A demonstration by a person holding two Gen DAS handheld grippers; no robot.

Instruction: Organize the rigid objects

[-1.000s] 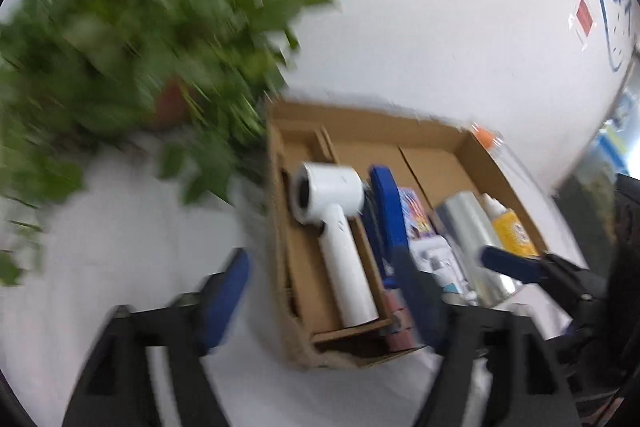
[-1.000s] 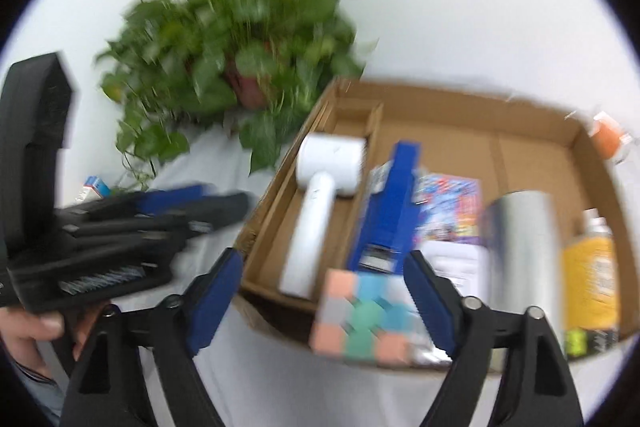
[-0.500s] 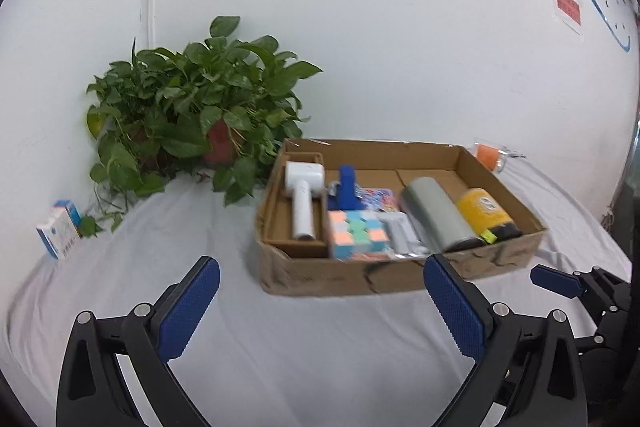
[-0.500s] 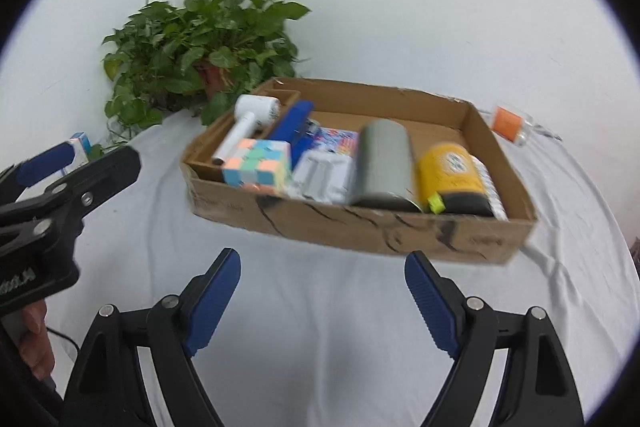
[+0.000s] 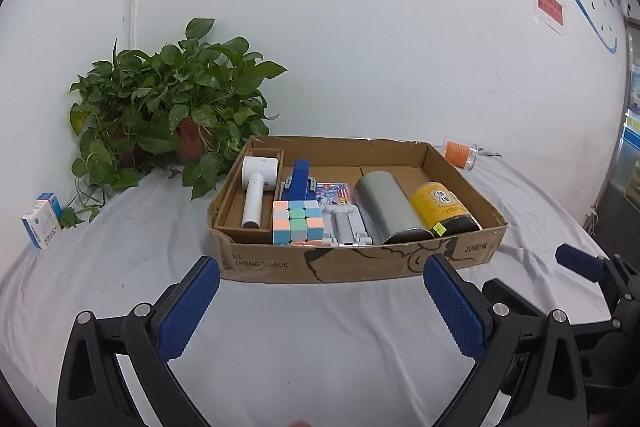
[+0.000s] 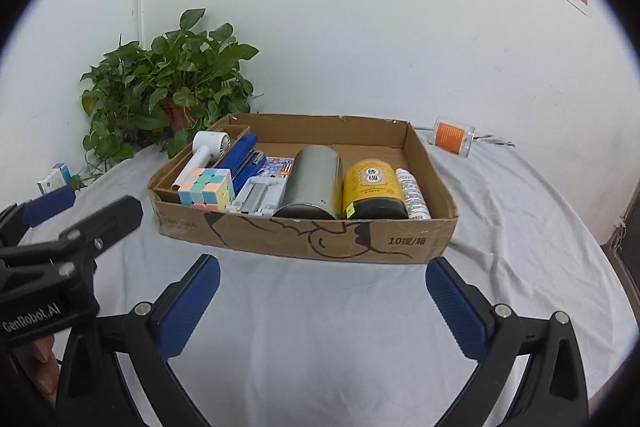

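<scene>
A cardboard box point(image 5: 360, 263) point(image 6: 304, 239) on the white cloth holds a pastel puzzle cube point(image 5: 298, 227) point(image 6: 206, 189), a white handheld fan point(image 5: 256, 187), a blue stapler point(image 5: 298, 183), a white stand point(image 5: 346, 227), a grey tin point(image 5: 386, 207) lying down, a yellow jar point(image 5: 442, 211) and a white bottle point(image 6: 412, 193). My left gripper point(image 5: 320, 275) is open in front of the box with nothing between its fingers. Beside it, my right gripper point(image 6: 322, 267) faces the box's front wall. Its jaws are opening and hold nothing.
A potted plant point(image 5: 176, 123) stands left of the box against the wall. A small blue and white carton point(image 5: 42, 223) sits at the far left. An orange-labelled clear cup point(image 5: 460, 153) lies behind the box's right corner. White cloth point(image 5: 320, 347) lies under the grippers.
Both grippers have drawn back from the box. The cube that was between the right fingers now lies in the box, and the right jaws stand wider.
</scene>
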